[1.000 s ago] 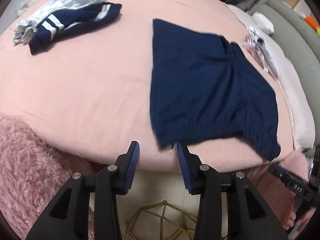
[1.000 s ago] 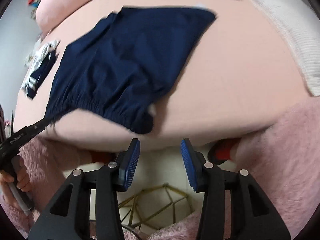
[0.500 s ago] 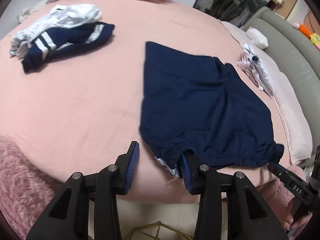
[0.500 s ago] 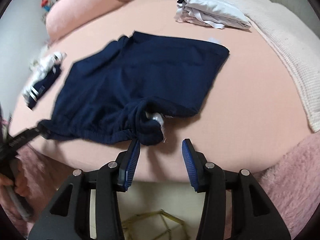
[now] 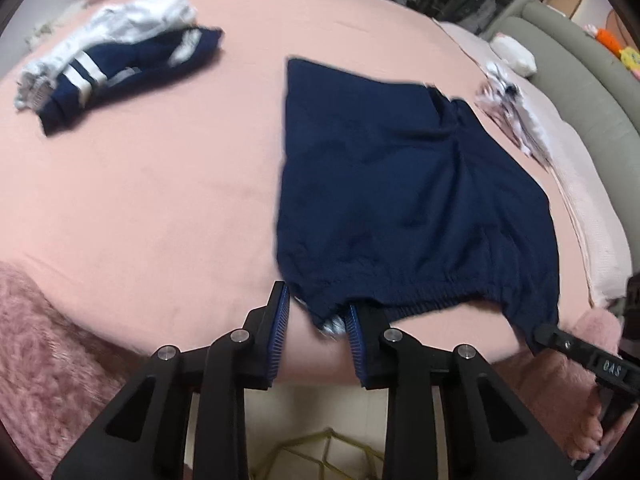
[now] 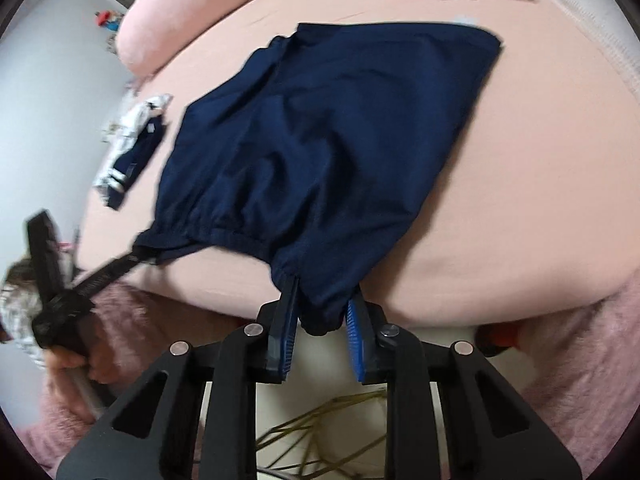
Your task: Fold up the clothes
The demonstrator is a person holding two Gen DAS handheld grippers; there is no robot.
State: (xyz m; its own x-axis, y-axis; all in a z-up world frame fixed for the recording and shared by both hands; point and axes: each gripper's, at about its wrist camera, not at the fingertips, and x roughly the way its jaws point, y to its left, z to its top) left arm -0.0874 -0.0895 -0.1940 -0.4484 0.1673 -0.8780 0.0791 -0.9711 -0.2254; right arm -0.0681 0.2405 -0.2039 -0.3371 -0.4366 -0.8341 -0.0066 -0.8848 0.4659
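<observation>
navy shorts (image 5: 404, 200) lie flat on pink bed (image 5: 160, 200); left gripper (image 5: 316, 320) and right gripper (image 6: 322, 316) each straddle a waistband corner, fingers not yet clamped.

The navy shorts (image 5: 400, 208) are lying spread nearly flat on the pink bedsheet, waistband toward the near edge and leg openings pointing away. The fabric is plain dark blue, lightly rumpled, with a long crease running down the middle between the two legs. The gathered elastic waistband (image 6: 224, 236) is puckering along its length — both of its corners are lifting and hanging slightly past the bed's edge. A bit of white, perhaps a label or lining, is peeking out at the left waistband corner (image 5: 332, 326). The far hems are lying straight and smooth — one leg is sitting a little higher than the other.
</observation>
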